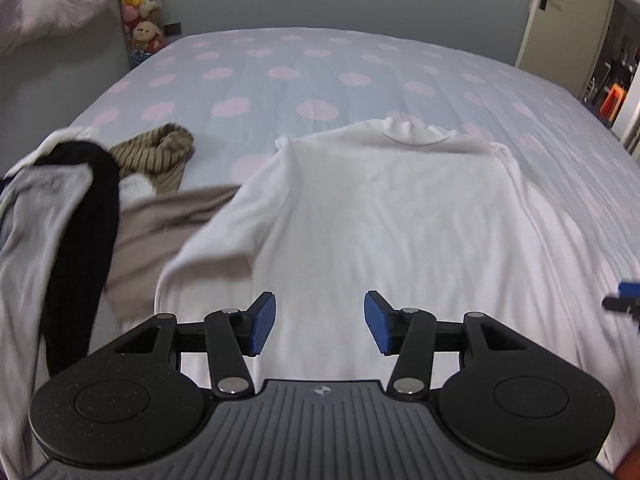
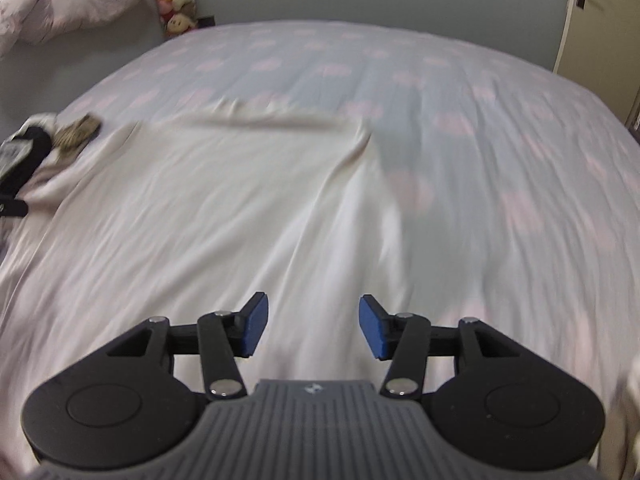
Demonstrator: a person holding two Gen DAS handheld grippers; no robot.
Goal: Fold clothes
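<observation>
White top (image 1: 384, 216) flat, bed (image 1: 280, 76) beyond — bare

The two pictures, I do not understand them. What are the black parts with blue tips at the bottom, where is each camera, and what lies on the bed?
The black parts are hand-held tongs; a person carries one in each hand. Each has a camera looking forward along its two blue-padded fingers. One picture comes from the left tongs, the other from the right tongs. Both are open and hold nothing. On the dotted bedsheet a white long-sleeved shirt lies spread out, collar away from the camera. To its left is a pile of other clothes, among them a striped garment. The right picture is blurred.
</observation>
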